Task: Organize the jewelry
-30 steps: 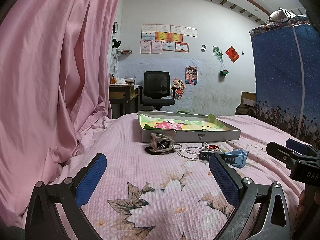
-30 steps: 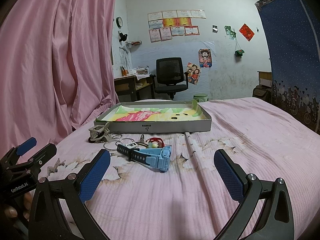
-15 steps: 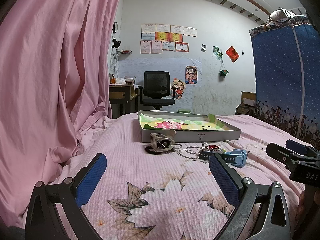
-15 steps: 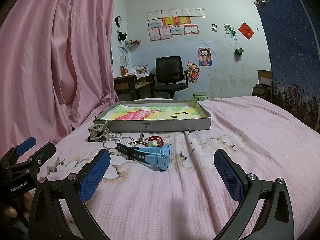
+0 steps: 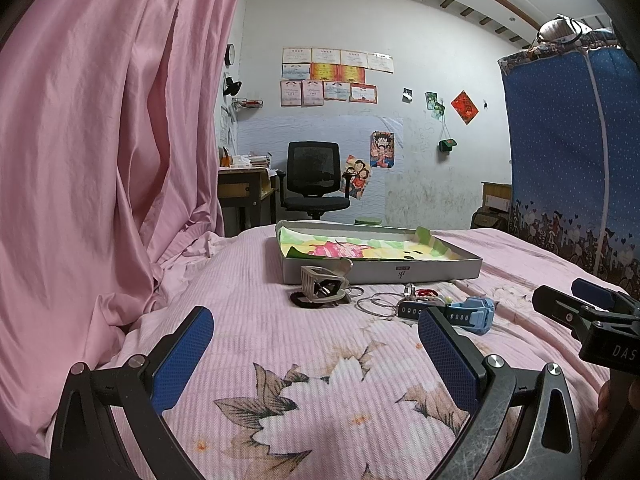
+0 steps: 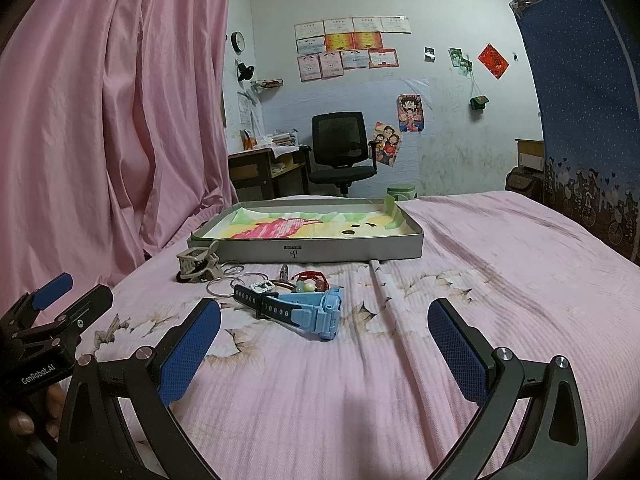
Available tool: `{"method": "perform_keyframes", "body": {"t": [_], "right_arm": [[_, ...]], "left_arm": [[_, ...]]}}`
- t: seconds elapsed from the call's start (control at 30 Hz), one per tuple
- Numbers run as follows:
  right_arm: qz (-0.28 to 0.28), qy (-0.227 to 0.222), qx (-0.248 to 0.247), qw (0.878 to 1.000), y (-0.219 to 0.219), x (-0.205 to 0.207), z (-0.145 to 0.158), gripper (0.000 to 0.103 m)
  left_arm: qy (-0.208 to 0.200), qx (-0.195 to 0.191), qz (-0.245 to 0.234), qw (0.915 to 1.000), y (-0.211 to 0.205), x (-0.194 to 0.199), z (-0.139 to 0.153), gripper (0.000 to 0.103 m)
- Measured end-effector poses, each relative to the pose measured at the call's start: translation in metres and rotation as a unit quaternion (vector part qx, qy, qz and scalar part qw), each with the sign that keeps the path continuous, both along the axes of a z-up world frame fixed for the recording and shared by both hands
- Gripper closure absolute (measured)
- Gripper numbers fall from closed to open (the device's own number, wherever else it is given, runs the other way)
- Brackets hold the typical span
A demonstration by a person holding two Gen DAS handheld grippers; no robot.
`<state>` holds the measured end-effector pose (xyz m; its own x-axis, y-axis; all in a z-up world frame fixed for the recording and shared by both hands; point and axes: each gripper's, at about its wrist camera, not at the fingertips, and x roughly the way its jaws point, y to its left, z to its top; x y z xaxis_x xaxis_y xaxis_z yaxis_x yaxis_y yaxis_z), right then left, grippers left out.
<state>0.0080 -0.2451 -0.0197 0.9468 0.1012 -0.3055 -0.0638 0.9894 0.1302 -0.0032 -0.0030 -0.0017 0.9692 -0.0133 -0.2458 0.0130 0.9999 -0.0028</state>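
Several small pieces — a blue watch (image 6: 304, 312), thin bangles (image 6: 224, 286), a beaded bracelet (image 6: 310, 280) and a hair clip (image 6: 196, 266) — lie clustered on the pink bed (image 6: 460, 280), just before the shallow grey tray (image 6: 308, 250) at 12 o'clock. We hold the right gripper (image 6: 324, 352) and left gripper (image 5: 316, 356) spread wide, empty.

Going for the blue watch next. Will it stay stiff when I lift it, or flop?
The blue watch will probably flop: its strap lies stretched out flat on the bedspread. The chunky case looks heavier than the strap, so the strap end may dangle. The soft bedding could give under the right gripper.
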Motion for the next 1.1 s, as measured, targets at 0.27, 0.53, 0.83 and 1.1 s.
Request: {"method": "perform_keyframes", "body": {"t": [0.27,0.53,0.83,1.1], "right_arm": [[0.005,-0.011,-0.009,1.0,0.003,-0.002,0.001,0.001],[0.004,-0.015,-0.013,1.0,-0.003,0.004,0.015,0.001],[0.011,0.015,-0.024,1.0,-0.008,0.027,0.021,0.001],[0.051,0.121,-0.014,0.991,-0.016,0.074,0.004,0.001]], "left_arm": [[0.005,-0.013,0.003,0.9999,0.0,0.001,0.001,0.0],[0.014,-0.025,0.005,0.9996,0.008,0.014,0.008,0.0],[0.074,-0.011,-0.015,0.9971,0.006,0.061,0.018,0.0],[0.142,-0.028,-0.027,0.9891,0.012,0.113,0.015,0.0]]}}
